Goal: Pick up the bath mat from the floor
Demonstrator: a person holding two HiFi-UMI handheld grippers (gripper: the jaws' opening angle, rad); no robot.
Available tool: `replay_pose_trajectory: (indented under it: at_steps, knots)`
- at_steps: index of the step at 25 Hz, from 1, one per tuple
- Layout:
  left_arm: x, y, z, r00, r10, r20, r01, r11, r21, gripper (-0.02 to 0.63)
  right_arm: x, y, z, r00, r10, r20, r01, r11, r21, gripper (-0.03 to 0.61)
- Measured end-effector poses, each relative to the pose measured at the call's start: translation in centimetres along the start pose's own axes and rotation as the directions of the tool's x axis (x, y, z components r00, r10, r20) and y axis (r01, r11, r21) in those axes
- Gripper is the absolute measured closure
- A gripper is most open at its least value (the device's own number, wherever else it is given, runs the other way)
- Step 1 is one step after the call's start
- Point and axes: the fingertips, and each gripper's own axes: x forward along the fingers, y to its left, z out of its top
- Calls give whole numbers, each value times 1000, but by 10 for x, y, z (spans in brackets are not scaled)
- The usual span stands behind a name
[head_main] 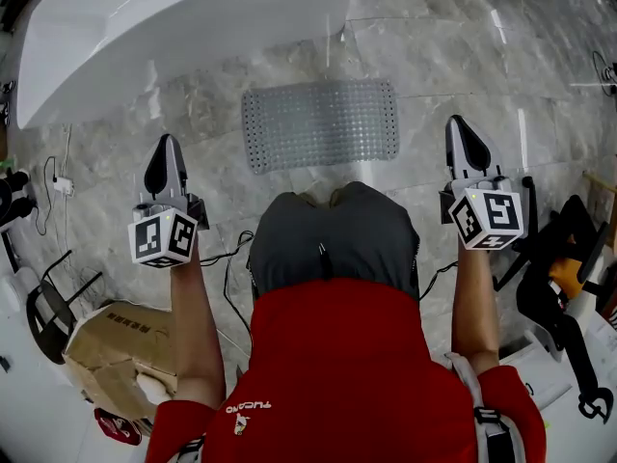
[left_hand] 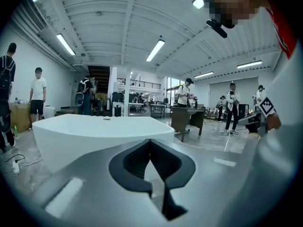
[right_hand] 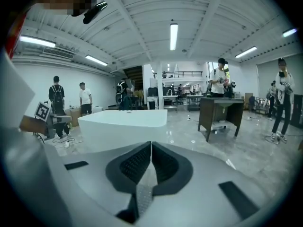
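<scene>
A grey studded bath mat (head_main: 320, 123) lies flat on the marble floor in front of the white bathtub (head_main: 164, 22), in the head view. My left gripper (head_main: 167, 145) hangs to the mat's left and nearer me, jaws shut and empty. My right gripper (head_main: 456, 126) hangs just off the mat's right end, also shut with nothing in it. In the left gripper view the shut jaws (left_hand: 150, 142) point at the bathtub (left_hand: 97, 136); a sliver of floor shows below the tips. In the right gripper view the shut jaws (right_hand: 151, 144) show a strip of studded mat (right_hand: 144, 195) beneath them.
A cardboard box (head_main: 120, 350) and a black chair frame (head_main: 48, 302) stand at my left, with cables and a power strip (head_main: 63, 186) on the floor. Black equipment (head_main: 569, 297) lies at my right. A dark table (right_hand: 221, 113) and several people stand farther off.
</scene>
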Motion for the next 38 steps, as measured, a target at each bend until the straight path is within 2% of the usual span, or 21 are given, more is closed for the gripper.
replay_pose_trajectory:
  at_steps: [5,12,14,16,22,30,38]
  knots:
    - [26,12,-53,998,-15,-62,14,1000,-13,607,25,-9,-45,999,-27,-40,27,1000,5,575]
    - [63,24,-131,984,-27,-173,17,998,-62,606,64,-25,-121,987,-34,-159,36,999,8,573]
    - [73,25,-154,977,-37,-209,23,997,-71,601,75,-30,-144,980,-31,-196,33,999,11,543]
    - [82,25,-180,967,-56,-247,37,996,-83,582,86,-34,-170,972,-25,-235,29,1000,11,489]
    - [109,37,-264,936,-78,-345,37,992,-122,513,119,-47,-248,947,-11,-320,20,1000,24,454]
    - [143,54,-378,883,-43,-468,-5,995,-101,402,160,-69,-353,918,9,-397,40,993,115,405]
    - [166,64,-463,846,-56,-531,-19,991,-136,356,198,-80,-426,902,38,-431,32,988,154,379]
